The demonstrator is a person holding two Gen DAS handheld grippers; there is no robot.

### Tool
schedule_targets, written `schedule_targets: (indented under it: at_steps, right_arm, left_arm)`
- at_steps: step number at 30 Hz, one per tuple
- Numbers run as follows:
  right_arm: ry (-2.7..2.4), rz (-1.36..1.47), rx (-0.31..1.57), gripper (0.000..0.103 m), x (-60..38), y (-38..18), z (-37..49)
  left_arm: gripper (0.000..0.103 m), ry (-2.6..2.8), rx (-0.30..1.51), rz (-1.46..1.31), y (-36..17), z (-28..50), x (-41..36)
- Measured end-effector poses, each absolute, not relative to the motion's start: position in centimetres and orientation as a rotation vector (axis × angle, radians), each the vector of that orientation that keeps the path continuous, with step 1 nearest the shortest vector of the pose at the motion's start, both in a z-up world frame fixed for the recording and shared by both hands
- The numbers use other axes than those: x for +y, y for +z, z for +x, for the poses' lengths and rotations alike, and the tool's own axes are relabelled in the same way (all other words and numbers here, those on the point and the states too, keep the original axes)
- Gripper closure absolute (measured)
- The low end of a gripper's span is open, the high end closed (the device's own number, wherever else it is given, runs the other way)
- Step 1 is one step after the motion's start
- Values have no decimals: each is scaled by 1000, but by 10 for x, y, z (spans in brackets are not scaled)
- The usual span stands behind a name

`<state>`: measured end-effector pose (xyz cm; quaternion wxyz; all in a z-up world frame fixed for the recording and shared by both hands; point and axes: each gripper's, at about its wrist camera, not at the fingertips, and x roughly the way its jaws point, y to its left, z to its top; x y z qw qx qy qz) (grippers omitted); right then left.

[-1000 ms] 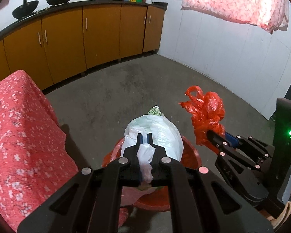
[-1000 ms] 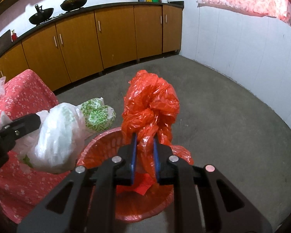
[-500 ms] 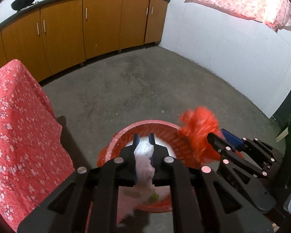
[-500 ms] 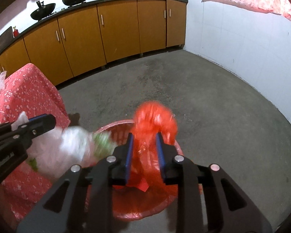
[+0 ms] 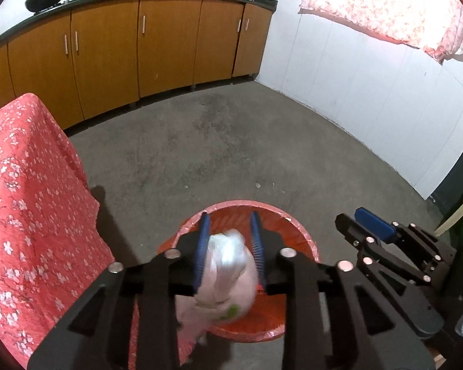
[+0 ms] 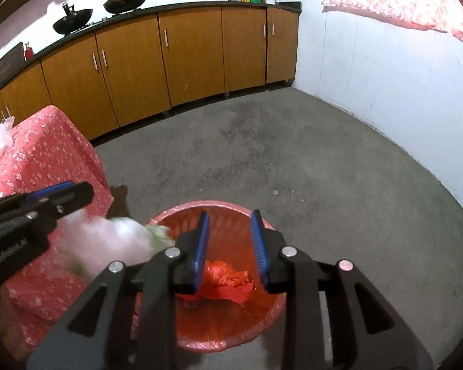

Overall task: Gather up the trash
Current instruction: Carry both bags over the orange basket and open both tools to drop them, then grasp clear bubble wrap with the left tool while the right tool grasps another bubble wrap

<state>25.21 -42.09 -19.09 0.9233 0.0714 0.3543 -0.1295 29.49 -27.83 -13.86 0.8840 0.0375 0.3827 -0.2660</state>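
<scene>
A red bin (image 5: 281, 219) (image 6: 219, 206) lined with a red bag stands on the floor below both grippers. My left gripper (image 5: 230, 240) is open; a blurred white trash bag (image 5: 228, 274) is between and below its fingers, over the bin. In the right wrist view the white bag (image 6: 105, 243) hangs at the bin's left rim under the left gripper (image 6: 61, 194). My right gripper (image 6: 230, 240) is open above the bin, and the red trash bag (image 6: 225, 280) lies inside the bin. The right gripper also shows in the left wrist view (image 5: 358, 222).
A table with a red flowered cloth (image 5: 24, 203) (image 6: 46, 154) stands close on the left of the bin. Brown kitchen cabinets (image 5: 108, 46) line the far wall and a white tiled wall (image 5: 355, 86) is on the right. The grey concrete floor (image 6: 262, 154) lies between.
Both grippers came down over the bin and opened. The red bag dropped from the right gripper into the bin; the white bag is released from the left gripper and falling.
</scene>
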Motion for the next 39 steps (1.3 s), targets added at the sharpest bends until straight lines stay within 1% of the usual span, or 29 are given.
schedule_targets:
  at_steps: [7,13,14,15,17,20,24,28,30,31,35,39]
  right_arm:
    - [-263,127,706,75,-418,-178,246]
    - [-224,103,673,75,-402,-157,249]
    - [-206,100,661,74,-395,-149,252]
    - [-189,96,651,74,-387,-142,254]
    - [-142,87,629,72,-367,-127,262]
    - [-51,73,607,71,-325,-106,274]
    - [87,63,601,70,-259,-87,293]
    - [200,22,591,63,-186,-75,314]
    - [248,7,595,61,-151,-72,327]
    - [275,3,600,58,-132,-71,336]
    - [314,-16,629,48,-86,-73,365]
    - [315,-16,677,42,-58,-81,397]
  left_arm:
    - [73,-554,777,43,-127,298,-272]
    - [73,-519,704,34,-97,290,-234]
    - [71,-503,686,37,-90,288,-221]
    - [67,-487,670,32,-84,285,-207]
    - [63,-440,643,31,-74,279,-178]
    - [62,-352,608,31,-62,272,-129]
    - [57,-199,578,37,-54,263,-55]
    - [54,-52,545,17,-47,258,14]
    - [48,30,517,3,-43,258,50]
    - [47,58,508,1,-42,256,62]
    - [42,162,487,-47,-42,254,119]
    - [39,209,491,-119,-49,251,156]
